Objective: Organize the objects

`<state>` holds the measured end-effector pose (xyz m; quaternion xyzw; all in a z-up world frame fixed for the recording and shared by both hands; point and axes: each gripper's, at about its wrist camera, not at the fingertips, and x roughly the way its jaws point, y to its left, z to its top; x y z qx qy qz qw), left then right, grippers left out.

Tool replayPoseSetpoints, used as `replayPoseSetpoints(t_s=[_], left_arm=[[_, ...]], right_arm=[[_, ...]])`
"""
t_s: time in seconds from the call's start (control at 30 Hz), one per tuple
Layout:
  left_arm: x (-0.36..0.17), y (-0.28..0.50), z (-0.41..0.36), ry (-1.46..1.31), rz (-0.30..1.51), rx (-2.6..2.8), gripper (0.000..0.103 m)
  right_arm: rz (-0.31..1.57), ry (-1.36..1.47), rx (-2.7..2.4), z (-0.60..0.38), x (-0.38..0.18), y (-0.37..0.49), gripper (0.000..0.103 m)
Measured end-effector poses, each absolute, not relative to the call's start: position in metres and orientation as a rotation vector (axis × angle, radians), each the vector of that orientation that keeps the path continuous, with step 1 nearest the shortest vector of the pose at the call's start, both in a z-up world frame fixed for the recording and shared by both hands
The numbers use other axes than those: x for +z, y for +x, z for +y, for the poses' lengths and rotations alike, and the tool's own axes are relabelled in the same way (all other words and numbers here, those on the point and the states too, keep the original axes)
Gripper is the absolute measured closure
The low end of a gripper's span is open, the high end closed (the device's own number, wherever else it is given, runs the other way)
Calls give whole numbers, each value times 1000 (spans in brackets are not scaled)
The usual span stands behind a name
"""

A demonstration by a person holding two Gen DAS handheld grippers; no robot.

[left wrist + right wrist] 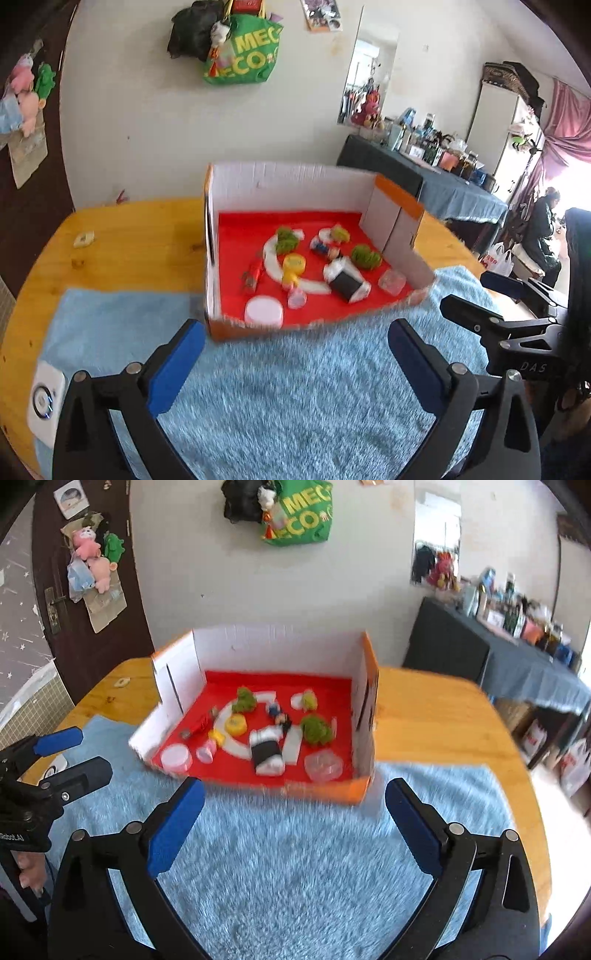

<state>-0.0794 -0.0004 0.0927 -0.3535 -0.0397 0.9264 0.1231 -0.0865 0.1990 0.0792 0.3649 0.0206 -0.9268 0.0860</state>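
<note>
An open cardboard box [258, 177] with white walls and a red floor stands on a blue fluffy mat [295, 387]; it also shows in the right wrist view [280, 638]. Inside lie green tufts [365, 256], a yellow lid [294, 263], a black-and-white wrapped piece [347, 282], a pink-white round container [264, 312], a clear container [324, 765] and a small red item [253, 275]. My left gripper [295, 358] is open and empty, just in front of the box. My right gripper [293, 823] is open and empty, also before the box.
The mat lies on a round wooden table [129, 243]. A white device [46, 402] sits at the mat's left edge. A small white object [84, 239] lies far left. A dark side table with clutter [443, 177] stands at the right. A person [543, 236] is beyond it.
</note>
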Motion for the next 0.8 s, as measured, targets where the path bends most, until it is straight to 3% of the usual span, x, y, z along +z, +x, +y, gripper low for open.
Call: replayPoseSetpoints(t_s=[0.3,0.43,0.8], left_arm=[[49,-76,10,-1119,-69,2745,2],[31,-80,16,-1179,-46,2748,2],[3,-95,16,-1298,-14,2794,0]], right_arm=[[20,1216,-2772,210,27,-87,3],[87,1226,-2795,208,18,-86,3],[19,1383,-2784,223,-4,-95,3]])
